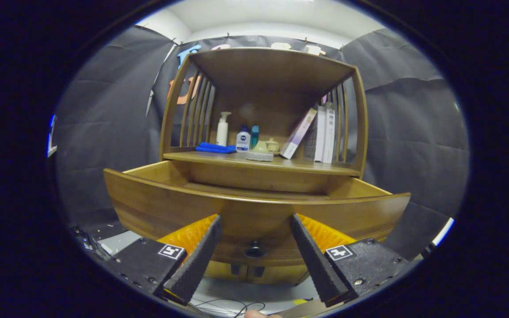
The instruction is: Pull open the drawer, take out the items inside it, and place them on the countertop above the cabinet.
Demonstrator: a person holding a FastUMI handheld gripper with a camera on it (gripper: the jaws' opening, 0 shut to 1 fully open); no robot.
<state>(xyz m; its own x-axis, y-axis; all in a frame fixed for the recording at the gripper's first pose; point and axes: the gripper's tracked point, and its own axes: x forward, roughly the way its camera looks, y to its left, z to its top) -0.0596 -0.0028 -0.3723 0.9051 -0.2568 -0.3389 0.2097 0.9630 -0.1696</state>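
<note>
The gripper (pixel 254 221) is spread wide, its two dark fingers (pixel 199 256) apart and holding nothing. Between them, just ahead, is the front panel of the drawer (pixel 170 207), which stands pulled out from the cabinet (pixel 272 70). The drawer's dark round knob (pixel 254 251) sits low in the gap between the fingers, touched by neither. The drawer's inside lies beyond its front rim; what it holds cannot be told from here.

Above and behind the drawer is the countertop (pixel 307 164), the cabinet's open shelf. On it, from the left of the drawer's midline: a blue cloth (pixel 214 148), a white pump bottle (pixel 222 129) behind it, a small white bottle (pixel 243 139) with a blue cap, a teal bottle (pixel 254 135), a pale lidded pot (pixel 272 145), and a grey-green block (pixel 259 156) at the shelf's front edge. To the right, books (pixel 320 132) lean against the slatted side.

Below the drawer, cables (pixel 237 304) lie on the floor.
</note>
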